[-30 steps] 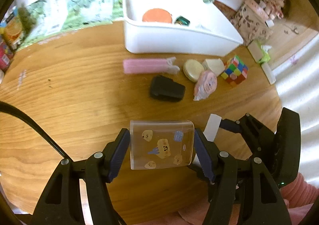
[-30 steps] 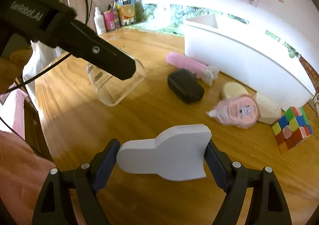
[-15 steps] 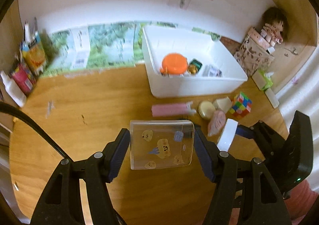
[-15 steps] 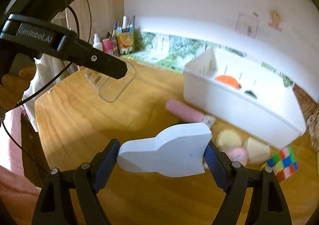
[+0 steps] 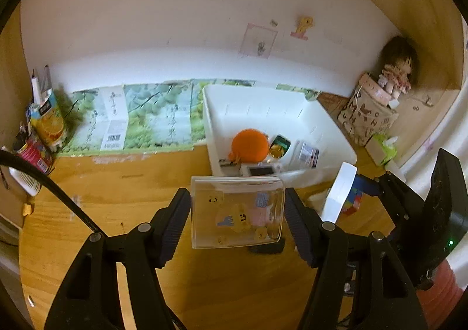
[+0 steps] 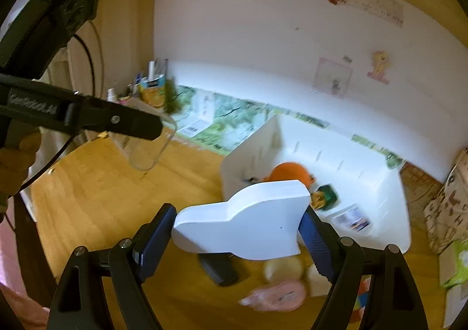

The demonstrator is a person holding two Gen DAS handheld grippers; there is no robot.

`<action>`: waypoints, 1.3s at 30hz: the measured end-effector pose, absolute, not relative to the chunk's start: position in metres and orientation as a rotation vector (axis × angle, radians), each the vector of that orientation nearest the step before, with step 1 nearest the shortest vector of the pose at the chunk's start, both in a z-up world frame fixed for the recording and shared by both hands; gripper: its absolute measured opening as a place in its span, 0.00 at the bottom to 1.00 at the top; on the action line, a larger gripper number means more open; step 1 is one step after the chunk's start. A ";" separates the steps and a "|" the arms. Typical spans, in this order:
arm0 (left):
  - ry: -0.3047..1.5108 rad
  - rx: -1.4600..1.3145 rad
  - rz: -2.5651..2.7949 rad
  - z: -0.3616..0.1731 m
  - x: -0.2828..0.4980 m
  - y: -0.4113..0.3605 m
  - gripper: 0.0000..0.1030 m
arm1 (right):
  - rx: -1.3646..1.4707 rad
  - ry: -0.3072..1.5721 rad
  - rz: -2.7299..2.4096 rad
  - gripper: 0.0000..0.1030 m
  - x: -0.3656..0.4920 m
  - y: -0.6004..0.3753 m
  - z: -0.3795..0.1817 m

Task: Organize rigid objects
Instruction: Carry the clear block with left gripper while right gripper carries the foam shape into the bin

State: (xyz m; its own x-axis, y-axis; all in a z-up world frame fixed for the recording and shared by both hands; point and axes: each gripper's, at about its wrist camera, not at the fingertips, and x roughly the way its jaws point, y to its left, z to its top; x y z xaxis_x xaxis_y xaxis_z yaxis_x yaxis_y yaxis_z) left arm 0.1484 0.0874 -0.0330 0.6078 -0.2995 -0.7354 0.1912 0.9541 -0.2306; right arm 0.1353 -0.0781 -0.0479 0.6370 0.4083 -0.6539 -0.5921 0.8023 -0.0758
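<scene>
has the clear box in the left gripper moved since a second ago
Yes. The clear box, clamped in the left gripper, has risen off the wooden table and gone toward the white bin, whose inside now shows beyond it.

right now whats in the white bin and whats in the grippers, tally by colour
orange: 1, the round orange item in the white bin
green: 1, the small green packet in the bin
white: 2, the small white device in the bin and the white block in the right gripper
clear: 1, the sticker-covered clear box in the left gripper
total: 5
</scene>
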 end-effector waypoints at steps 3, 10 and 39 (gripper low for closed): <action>0.849 -0.127 -0.287 -0.027 0.160 0.080 0.66 | -0.275 0.659 0.546 0.81 0.152 -0.086 -0.042; 0.819 -0.122 -0.311 -0.019 0.185 0.062 0.66 | -0.237 0.656 0.472 0.81 0.195 -0.114 -0.038; 0.857 -0.165 -0.349 -0.067 0.283 -0.026 0.67 | -0.086 0.766 0.380 0.81 0.287 -0.210 -0.077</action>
State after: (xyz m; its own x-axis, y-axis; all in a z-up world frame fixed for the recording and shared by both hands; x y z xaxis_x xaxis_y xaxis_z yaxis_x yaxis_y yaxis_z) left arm 0.2829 -0.0265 -0.0672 0.6026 -0.3651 -0.7096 0.2337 0.9309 -0.2805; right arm 0.2870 -0.2100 -0.0774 0.6565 0.3040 -0.6904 -0.3657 0.9287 0.0612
